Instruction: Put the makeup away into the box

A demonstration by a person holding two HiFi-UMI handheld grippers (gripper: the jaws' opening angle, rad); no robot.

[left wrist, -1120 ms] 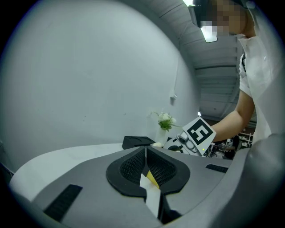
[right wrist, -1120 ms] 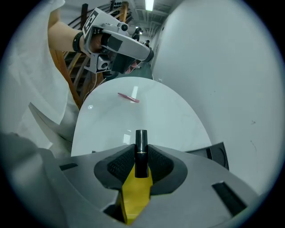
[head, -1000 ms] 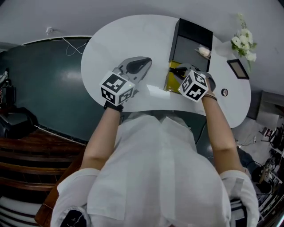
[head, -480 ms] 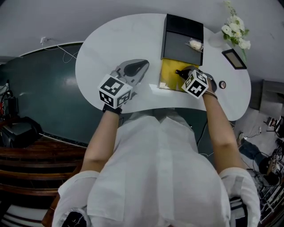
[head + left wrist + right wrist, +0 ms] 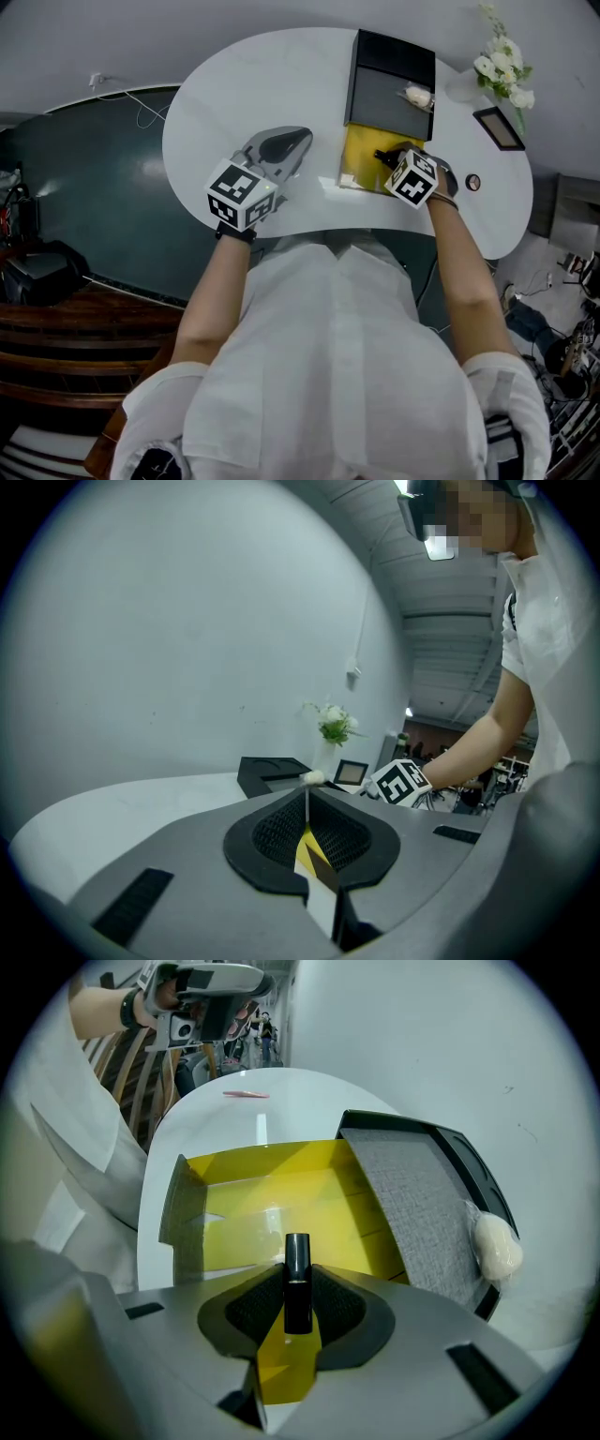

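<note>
right gripper view: your right gripper (image 5: 297, 1302) clamps the black lipstick tube (image 5: 297, 1260) over the yellow box (image 5: 184, 1208); released too high, it may bounce out.

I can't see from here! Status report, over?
Left tongs shut, empty. Right tongs shut on black cylindrical makeup tube, over open yellow-lined box. Nothing in the way.

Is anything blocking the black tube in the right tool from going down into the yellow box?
Nothing visible: the black tube hangs over the yellow box's bare open floor; its lid lies open beside it.
</note>
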